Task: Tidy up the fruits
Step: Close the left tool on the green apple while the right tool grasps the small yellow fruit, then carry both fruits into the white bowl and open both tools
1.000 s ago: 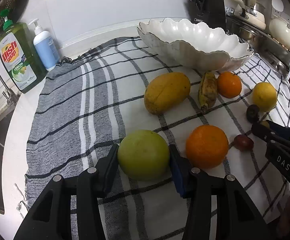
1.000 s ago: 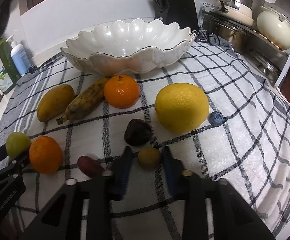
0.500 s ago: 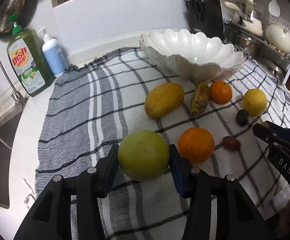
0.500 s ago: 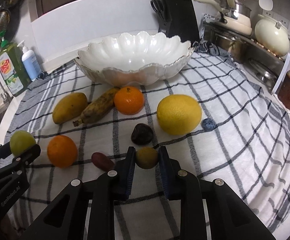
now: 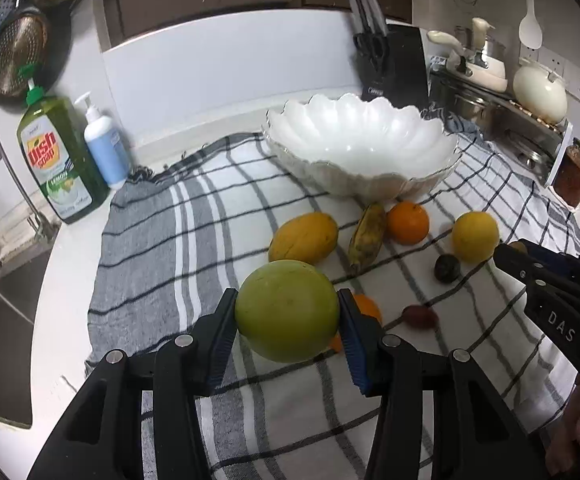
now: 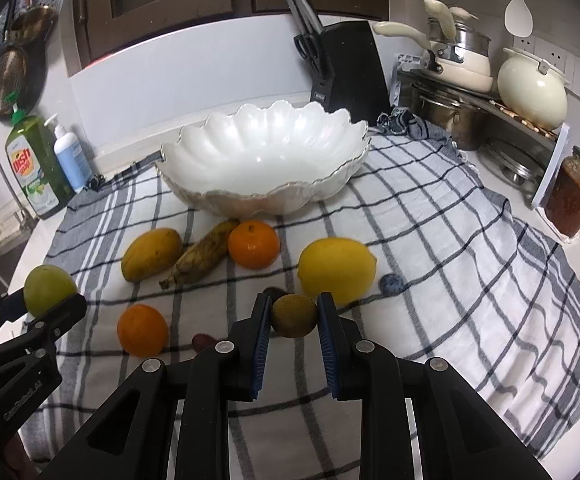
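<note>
Both fruits now higher off cloth

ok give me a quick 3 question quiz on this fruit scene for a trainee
1. True or false: the white bowl already holds fruit.
2. What does the left hand-held gripper hold?
A. the mango
B. the green fruit
C. the banana
3. Fill in: the right hand-held gripper is shut on a small ____ fruit.

Key:
1. False; the bowl is empty, and the mango, banana and lemon lie on the cloth.
2. B, the green fruit.
3. Brown; it is the brown fruit.
</note>
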`<state>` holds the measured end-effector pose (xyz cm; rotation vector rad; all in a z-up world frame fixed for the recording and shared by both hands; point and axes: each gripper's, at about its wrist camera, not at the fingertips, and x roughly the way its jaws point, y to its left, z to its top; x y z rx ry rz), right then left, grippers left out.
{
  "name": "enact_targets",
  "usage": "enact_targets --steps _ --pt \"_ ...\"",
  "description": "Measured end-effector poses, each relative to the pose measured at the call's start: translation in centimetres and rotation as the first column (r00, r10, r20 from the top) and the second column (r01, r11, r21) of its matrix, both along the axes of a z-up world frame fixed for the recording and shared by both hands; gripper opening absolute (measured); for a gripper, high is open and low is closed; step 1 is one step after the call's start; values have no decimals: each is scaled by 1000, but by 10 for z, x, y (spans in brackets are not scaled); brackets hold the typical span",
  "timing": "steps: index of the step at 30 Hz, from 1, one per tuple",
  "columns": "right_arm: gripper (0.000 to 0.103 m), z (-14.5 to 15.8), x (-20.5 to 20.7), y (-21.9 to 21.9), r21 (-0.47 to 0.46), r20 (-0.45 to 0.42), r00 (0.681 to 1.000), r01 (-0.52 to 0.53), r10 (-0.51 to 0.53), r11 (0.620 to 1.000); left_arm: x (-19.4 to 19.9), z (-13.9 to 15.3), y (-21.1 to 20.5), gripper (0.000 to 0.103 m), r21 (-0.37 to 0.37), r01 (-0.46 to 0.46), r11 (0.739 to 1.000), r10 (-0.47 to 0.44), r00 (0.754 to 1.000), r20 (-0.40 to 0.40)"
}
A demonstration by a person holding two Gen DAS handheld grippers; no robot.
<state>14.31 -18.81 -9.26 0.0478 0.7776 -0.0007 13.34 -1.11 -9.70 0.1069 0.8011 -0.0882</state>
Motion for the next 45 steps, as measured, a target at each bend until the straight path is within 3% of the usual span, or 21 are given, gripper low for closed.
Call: enact_targets --steps 27,37,45 --pt "25 75 72 -28 -30 132 991 -6 10 1000 76 71 -31 48 -30 94 995 -91 990 103" --pt "25 81 110 -29 -40 131 991 -26 31 999 124 72 -38 48 -28 107 994 -104 989 101" --pt "25 65 149 -32 -52 84 996 -25 30 998 172 57 -42 48 -18 108 994 -106 992 71"
